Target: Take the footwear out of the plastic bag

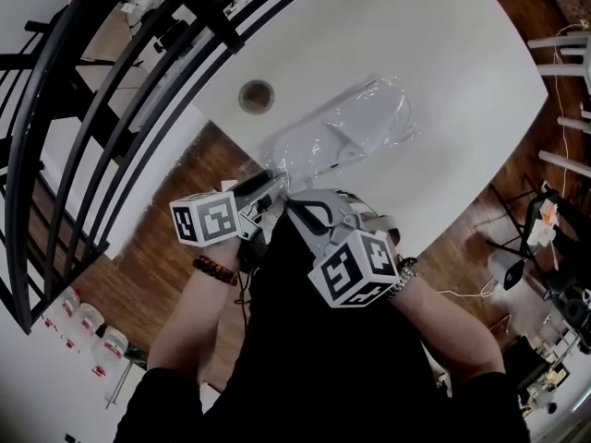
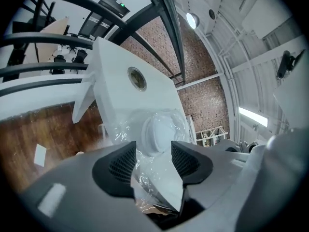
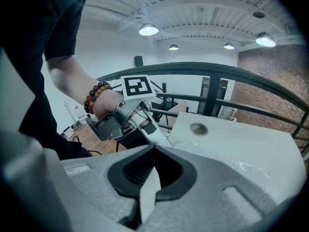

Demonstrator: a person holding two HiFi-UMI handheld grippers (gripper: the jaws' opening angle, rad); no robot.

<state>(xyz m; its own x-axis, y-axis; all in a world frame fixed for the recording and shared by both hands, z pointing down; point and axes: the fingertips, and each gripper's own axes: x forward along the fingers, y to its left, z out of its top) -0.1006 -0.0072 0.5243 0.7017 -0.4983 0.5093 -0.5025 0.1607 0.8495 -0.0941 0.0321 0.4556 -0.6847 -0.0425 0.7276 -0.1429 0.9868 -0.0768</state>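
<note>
left gripper [image 2: 153, 154]: jaws spread, bag [image 1: 355, 123] end sits between them | right gripper [image 3: 153, 170]: clamped on white strip [image 3: 147, 193], judged to be slipper edge | slipper [image 1: 319, 141]: bagged, on table [image 1: 443, 81], long axis pointed away from both grippers | pull-out best taken by right

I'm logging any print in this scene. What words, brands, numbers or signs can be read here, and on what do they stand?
No text here can be read as words.
Left marker cube, right marker cube: black square codes, no letters.
Bottles: red labels, too small to read.
Green sign: too small to read.
Plastic bag: no print shows.
</note>
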